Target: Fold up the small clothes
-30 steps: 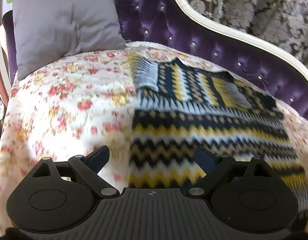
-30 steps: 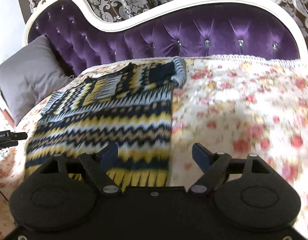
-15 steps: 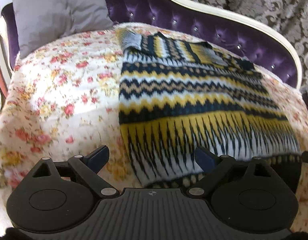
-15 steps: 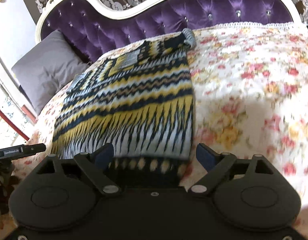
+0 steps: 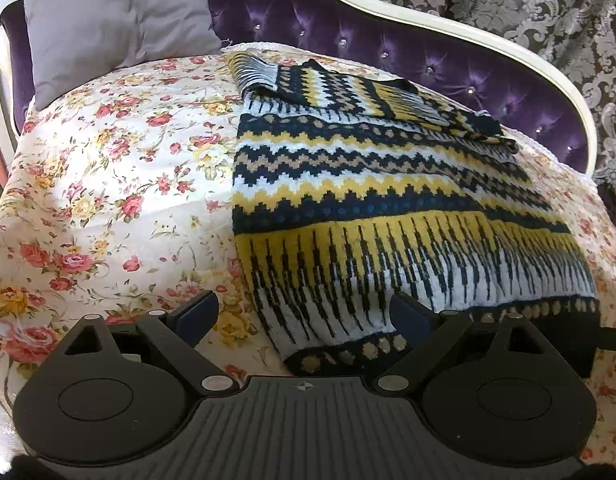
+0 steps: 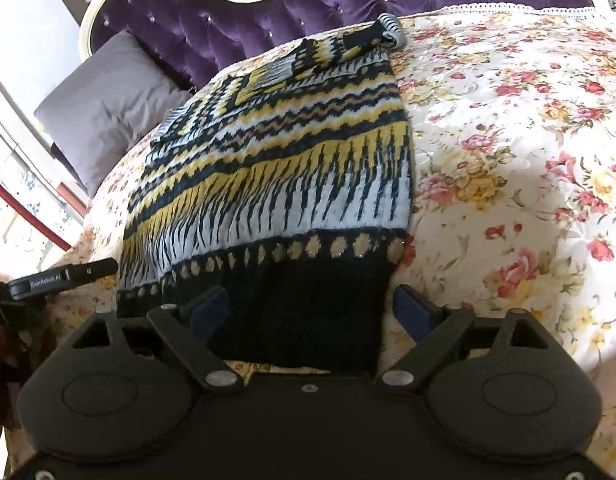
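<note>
Broadly, a floral bedspread [image 5: 107, 184] covers the bed beneath a purple tufted headboard [image 6: 308, 4], with a grey pillow [image 5: 115, 20] at its far corner. On the spread lies the knitted sweater [image 5: 368, 184], zigzag-striped in navy, yellow and white, sleeves folded over the chest. The left gripper [image 5: 303, 316] stands wide at the hem's left corner; the right gripper [image 6: 308, 308] gapes wide around the dark hem band.
</note>
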{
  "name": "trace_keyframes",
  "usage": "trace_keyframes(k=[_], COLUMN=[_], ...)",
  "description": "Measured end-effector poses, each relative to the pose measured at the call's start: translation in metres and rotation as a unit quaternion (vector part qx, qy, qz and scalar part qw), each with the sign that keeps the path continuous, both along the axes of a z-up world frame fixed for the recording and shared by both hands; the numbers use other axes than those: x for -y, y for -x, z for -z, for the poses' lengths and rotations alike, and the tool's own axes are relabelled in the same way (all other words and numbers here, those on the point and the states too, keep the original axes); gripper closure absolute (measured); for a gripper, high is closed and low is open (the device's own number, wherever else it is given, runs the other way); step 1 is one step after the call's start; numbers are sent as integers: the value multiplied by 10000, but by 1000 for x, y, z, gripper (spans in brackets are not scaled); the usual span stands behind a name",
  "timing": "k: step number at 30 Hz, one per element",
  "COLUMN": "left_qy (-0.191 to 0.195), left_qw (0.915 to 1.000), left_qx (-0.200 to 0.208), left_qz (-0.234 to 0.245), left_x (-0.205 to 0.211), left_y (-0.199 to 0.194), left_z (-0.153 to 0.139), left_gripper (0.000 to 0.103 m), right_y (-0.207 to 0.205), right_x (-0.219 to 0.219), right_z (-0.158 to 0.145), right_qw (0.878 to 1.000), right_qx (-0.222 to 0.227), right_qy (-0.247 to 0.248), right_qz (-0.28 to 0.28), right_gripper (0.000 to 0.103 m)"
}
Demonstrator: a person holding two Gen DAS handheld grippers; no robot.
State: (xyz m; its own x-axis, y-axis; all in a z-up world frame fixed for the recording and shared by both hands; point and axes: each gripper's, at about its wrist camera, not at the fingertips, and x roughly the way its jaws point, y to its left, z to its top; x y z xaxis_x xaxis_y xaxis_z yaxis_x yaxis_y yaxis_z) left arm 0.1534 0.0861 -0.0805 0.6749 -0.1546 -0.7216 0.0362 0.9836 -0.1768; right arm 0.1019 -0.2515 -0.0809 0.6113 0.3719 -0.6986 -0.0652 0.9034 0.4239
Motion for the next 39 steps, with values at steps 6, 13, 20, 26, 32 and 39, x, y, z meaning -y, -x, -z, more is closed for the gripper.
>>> trace_keyframes(k=[6,13,20,26,32,39], left_qy=[24,16,81,95,-150,-422], left_qw=[10000,10000,9998,9986,9955,9868], left_qx=[13,27,128,306,561,623], left_qz=[-7,12,129,417,743,1434], left_x=[-1,0,3,8,8,21], left_y=[1,1,1,2,0,-7], left_z=[0,0,-5,-14,-26,-26], left_gripper=[10,10,10,10,10,10], right_y=[-2,-9,-29,-84,-145,-196], right_x=[6,14,24,25,36,53], right_z=[-1,5,-29,-51,-48,-21], right_qw=[9998,9980,9847,9747,9689,9678], right_qx=[-144,-351,279,624,585,238], right_qy=[-103,-533,-1706,-2146,-2374,-2325], right_qz=[-29,-30,-195,-73,378,935], right_gripper=[36,89,90,90,90,90])
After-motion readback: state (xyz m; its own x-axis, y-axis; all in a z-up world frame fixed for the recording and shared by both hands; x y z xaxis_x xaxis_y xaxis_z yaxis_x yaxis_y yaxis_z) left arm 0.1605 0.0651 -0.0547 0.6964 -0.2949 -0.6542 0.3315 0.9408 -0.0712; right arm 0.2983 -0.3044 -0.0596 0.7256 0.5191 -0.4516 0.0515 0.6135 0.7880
